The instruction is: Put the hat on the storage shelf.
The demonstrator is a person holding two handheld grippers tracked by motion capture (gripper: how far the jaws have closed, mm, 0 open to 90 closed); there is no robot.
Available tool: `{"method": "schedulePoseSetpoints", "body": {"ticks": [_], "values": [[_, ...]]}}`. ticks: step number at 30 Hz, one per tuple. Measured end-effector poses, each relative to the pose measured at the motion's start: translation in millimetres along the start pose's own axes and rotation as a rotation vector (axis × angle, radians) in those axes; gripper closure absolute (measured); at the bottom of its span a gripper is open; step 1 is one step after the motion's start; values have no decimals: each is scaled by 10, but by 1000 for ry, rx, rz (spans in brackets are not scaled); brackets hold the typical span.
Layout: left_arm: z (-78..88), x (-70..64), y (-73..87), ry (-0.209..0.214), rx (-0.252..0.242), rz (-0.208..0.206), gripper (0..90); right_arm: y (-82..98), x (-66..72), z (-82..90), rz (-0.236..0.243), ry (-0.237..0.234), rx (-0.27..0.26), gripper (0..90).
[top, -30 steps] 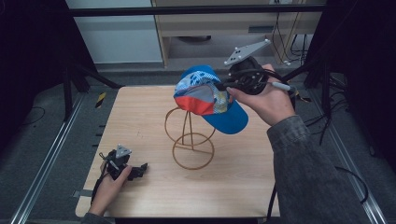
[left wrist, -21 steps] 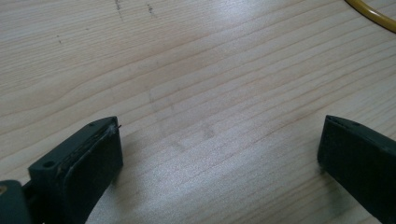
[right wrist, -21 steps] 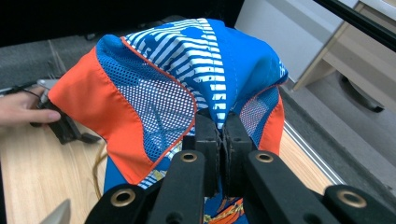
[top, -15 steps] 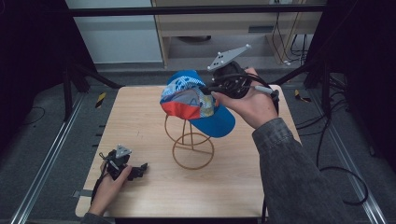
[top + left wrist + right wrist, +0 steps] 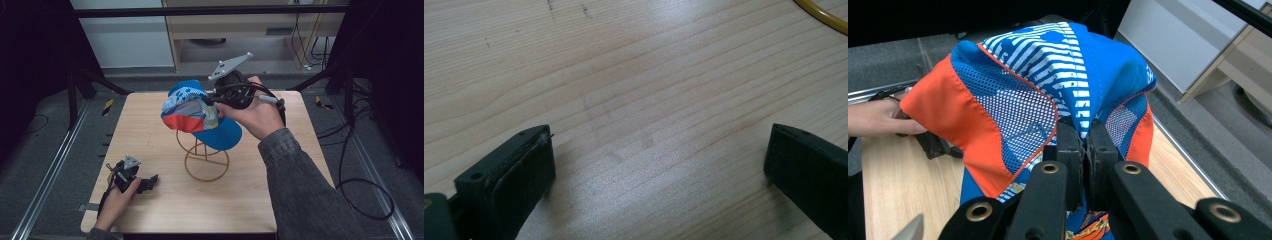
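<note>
Moved since a second ago: the right gripper has carried the cap leftward across the high view and a little lower, from off to the stand's right to a place nearly over it; the left hand and its gripper have kept their place.
Cap, where: in the air above the middle of the table, hanging from the right gripper, its orange and patterned crown toward the left of the high view and its blue brim drooping toward the person.
Right fingers: closed tight on a pinch of the cap's blue fabric, as the right gripper view shows at the fingers, with the crown bulging away beyond them.
Left gripper: the left gripper lies low on the table near its front left corner, fingers spread wide with only bare wood between them.
Stand: the wire stand is upright on its round base, its top loops just under the cap; whether cap and wire already touch I cannot tell.
Relation that matters: the cap's hollow faces down and the stand's top lies below it, slightly toward the brim side, so the crown seems to need a small shift toward the person before it goes down.
Nearer hand: the right, by far; the left is well apart from the stand.
Judged step: settling the cap onto the stand, not yet released.
</note>
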State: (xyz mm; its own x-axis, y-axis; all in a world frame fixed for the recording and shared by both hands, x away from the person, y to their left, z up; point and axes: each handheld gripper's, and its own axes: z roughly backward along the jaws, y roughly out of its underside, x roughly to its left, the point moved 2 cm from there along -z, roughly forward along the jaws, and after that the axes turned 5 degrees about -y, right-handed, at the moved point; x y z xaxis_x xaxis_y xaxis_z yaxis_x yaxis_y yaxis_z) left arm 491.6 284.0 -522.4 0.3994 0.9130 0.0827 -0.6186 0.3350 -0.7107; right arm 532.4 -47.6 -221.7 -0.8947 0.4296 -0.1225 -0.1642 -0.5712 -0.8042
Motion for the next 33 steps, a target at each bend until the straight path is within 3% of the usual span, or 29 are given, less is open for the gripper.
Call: {"method": "schedulePoseSetpoints", "body": {"ticks": [33], "values": [[0, 0, 0, -1, -1, 1, 0, 72, 205, -392, 53, -94, 104, 857]]}}
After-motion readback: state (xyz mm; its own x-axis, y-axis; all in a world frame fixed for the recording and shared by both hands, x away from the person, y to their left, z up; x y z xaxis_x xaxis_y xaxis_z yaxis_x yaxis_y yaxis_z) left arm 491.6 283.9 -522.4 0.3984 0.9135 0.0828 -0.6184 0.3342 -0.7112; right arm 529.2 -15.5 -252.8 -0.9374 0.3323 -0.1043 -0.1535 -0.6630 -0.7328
